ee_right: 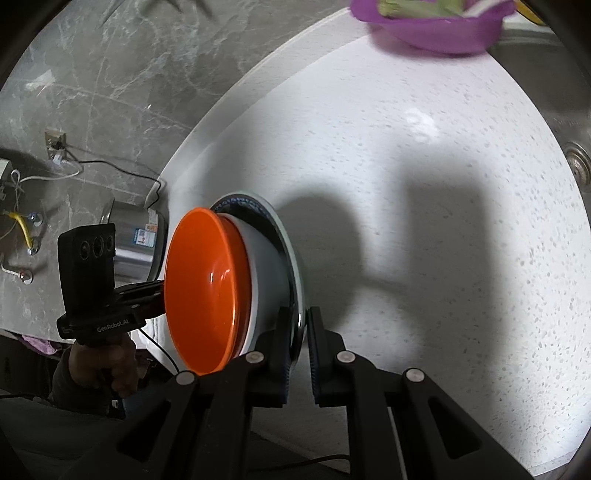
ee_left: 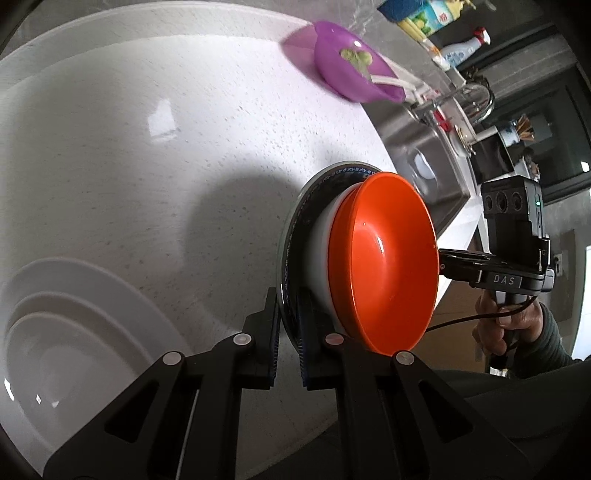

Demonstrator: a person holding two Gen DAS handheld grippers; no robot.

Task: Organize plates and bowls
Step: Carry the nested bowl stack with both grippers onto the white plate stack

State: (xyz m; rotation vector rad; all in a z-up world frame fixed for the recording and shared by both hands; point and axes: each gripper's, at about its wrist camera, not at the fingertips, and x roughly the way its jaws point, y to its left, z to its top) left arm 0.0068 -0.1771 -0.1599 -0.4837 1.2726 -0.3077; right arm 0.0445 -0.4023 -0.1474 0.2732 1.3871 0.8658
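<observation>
An orange bowl (ee_left: 384, 266) sits nested in a white bowl (ee_left: 319, 266) on a blue-patterned plate (ee_left: 291, 236). The stack is held above the white speckled counter (ee_left: 184, 166). My left gripper (ee_left: 288, 332) is shut on the plate's rim on one side. My right gripper (ee_right: 297, 347) is shut on the rim at the opposite side. The same stack shows in the right wrist view: orange bowl (ee_right: 203, 291), white bowl (ee_right: 267, 266), plate (ee_right: 291, 243). Each gripper shows across the stack in the other's view, the right one (ee_left: 443, 262) and the left one (ee_right: 155, 295).
A purple bowl (ee_left: 347, 70) with green food and a white spoon stands at the counter's far edge, also in the right wrist view (ee_right: 432, 26). White stacked dishes (ee_left: 74, 332) lie at lower left. A steel sink (ee_left: 424, 162) borders the counter. A metal pot (ee_right: 136, 236) stands left.
</observation>
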